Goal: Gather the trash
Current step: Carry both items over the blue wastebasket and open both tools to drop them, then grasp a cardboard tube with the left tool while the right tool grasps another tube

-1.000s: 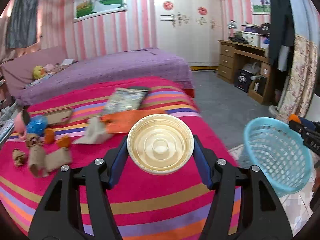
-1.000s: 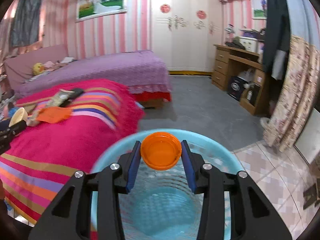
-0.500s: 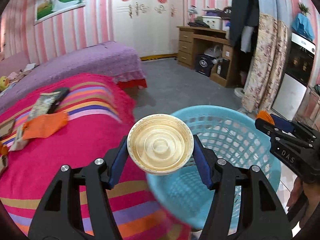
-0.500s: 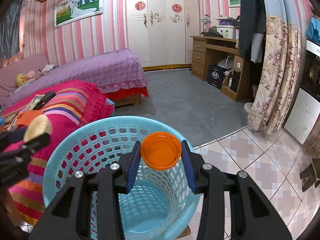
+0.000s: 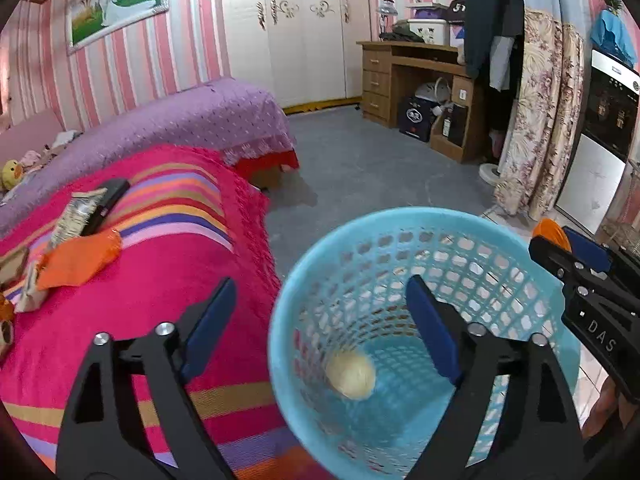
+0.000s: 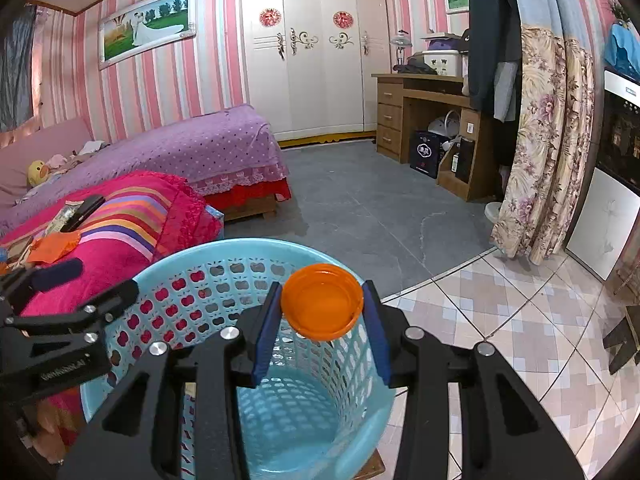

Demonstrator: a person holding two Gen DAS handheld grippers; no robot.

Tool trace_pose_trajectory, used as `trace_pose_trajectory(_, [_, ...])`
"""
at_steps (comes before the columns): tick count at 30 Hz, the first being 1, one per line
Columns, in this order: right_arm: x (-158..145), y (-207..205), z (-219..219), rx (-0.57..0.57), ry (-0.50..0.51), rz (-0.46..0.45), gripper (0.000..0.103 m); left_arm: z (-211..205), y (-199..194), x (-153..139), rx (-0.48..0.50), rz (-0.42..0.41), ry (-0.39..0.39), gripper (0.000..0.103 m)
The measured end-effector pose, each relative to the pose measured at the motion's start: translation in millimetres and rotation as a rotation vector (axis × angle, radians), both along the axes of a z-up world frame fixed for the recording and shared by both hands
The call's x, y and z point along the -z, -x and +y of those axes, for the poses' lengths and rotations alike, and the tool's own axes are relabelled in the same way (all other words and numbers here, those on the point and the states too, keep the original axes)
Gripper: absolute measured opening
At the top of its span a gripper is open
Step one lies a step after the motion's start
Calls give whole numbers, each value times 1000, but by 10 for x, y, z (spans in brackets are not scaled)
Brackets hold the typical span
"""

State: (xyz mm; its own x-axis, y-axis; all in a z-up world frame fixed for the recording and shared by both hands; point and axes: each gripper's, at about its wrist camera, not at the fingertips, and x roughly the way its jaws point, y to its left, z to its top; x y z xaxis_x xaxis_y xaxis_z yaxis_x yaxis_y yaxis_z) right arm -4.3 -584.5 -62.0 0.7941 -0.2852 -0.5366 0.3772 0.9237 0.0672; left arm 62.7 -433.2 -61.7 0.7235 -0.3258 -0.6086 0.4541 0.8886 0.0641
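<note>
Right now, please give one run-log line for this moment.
left gripper: open, cream lid in blue basket | right gripper: holds orange lid over basket

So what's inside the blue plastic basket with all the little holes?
In the left wrist view, one round cream-coloured lid, blurred, lies low inside the light blue plastic basket. The left gripper's arms hide parts of the bottom, and in the right wrist view the right gripper covers it.

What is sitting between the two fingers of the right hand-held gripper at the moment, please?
An orange lid, clamped between the blue pads of the right hand-held gripper above the blue basket; the right wrist view shows it.
</note>
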Motion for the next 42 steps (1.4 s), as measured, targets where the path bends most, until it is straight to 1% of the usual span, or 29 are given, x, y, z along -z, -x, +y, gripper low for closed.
trace_pose_trajectory(2, [8, -14, 20, 0, 8, 3, 40, 68, -21, -24, -11, -5, 7, 91])
trace_pose_trajectory(6, [36, -44, 38, 5, 18, 11, 40, 245, -92, -42, -51, -21, 4, 93])
trace_pose_trajectory(12, [39, -100, 73, 18, 32, 17, 41, 511, -251, -52, -109, 7, 32, 93])
trace_pose_trajectory(13, [36, -115, 87, 20, 35, 21, 45, 543, -264, -59, -117, 5, 34, 93])
trace_pose_trajectory(14, [32, -129, 105, 26, 44, 26, 58, 572, -273, -63, -124, 2, 34, 93])
trace_pose_trajectory(16, [7, -140, 140, 42, 60, 29, 72, 632, -292, -80, -136, -7, 27, 94])
trace_pose_trajectory(17, [-14, -138, 153, 45, 59, 23, 74, 658, -298, -87, -140, -10, 25, 94])
trace_pose_trajectory(19, [-56, -129, 180, 56, 62, 16, 83, 738, -308, -108, -150, -12, 27, 95])
trace_pose_trajectory(23, [-151, -113, 236, 86, 69, -5, 94, 904, -296, -157, -171, -22, 27, 96])
trace_pose_trajectory(26, [-217, -144, 340, 89, 64, -18, 98, 1091, -271, -222, -184, -34, 24, 97])
trace_pose_trajectory(32, [-370, -292, 701, 52, 58, -62, 98, 1647, -273, -409, -232, -52, 22, 97])
trace_pose_trajectory(35, [-415, -363, 935, 19, 54, -77, 98, 1990, -294, -507, -275, -67, 15, 97])
trace_pose_trajectory(38, [-440, -459, 1165, -14, 49, -80, 98, 2418, -328, -578, -326, -77, -2, 97])
trace_pose_trajectory(42, [-454, -604, 1487, -56, 39, -77, 98, 2954, -349, -587, -403, -77, -8, 97])
